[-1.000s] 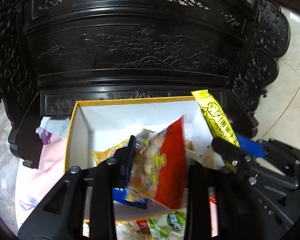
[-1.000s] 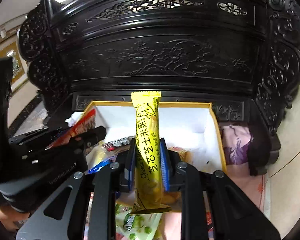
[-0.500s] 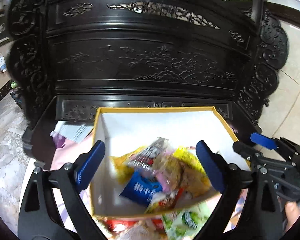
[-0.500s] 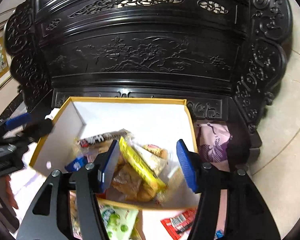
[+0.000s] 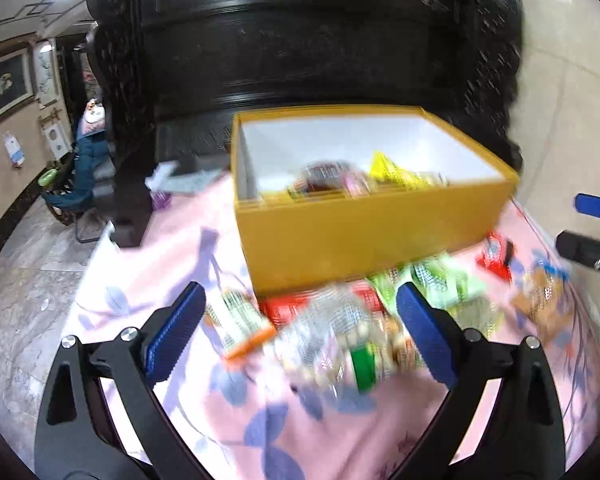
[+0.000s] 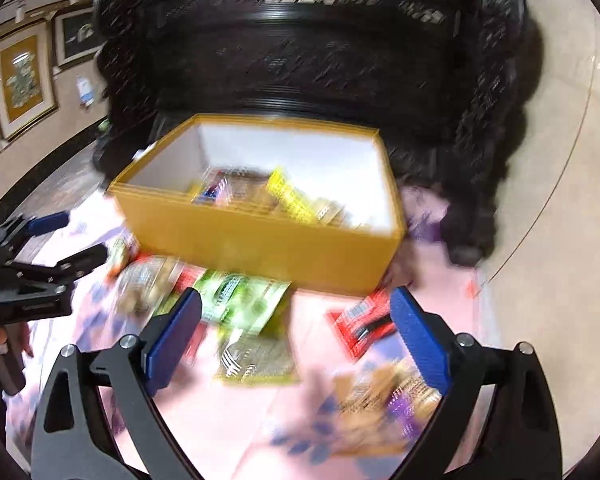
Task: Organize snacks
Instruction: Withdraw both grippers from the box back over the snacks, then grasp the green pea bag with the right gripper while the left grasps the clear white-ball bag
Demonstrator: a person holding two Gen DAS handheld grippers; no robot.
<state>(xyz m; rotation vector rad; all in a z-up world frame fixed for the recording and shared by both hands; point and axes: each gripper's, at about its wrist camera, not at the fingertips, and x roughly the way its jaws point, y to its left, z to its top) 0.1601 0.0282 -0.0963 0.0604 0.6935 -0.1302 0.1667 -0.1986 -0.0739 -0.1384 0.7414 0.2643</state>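
Observation:
A yellow box point(image 5: 372, 224) with white inner walls holds several snack packets, among them a yellow bar point(image 6: 292, 196). In front of it, loose packets lie on the pink cloth: a clear one point(image 5: 328, 336), a green one point(image 6: 240, 300), a red one point(image 6: 364, 320) and a brown one point(image 6: 384, 400). My left gripper point(image 5: 296, 300) hovers over the clear packet, its jaws opening wide and touching nothing. My right gripper point(image 6: 296, 300) hangs over the green and red packets, jaws likewise opening and empty. Both views are blurred by motion.
Dark carved wooden furniture point(image 5: 320, 40) rises right behind the box. The pink flowered cloth point(image 5: 160, 264) covers the table, whose edges drop to a tiled floor point(image 6: 560, 160). Each gripper shows at the other view's edge: the right gripper point(image 5: 592, 232), the left gripper point(image 6: 48, 256).
The left gripper let a red-and-clear packet fall into the box, the right gripper the yellow bar. Both opened wide and drew back and down, from above the box to the loose packets.

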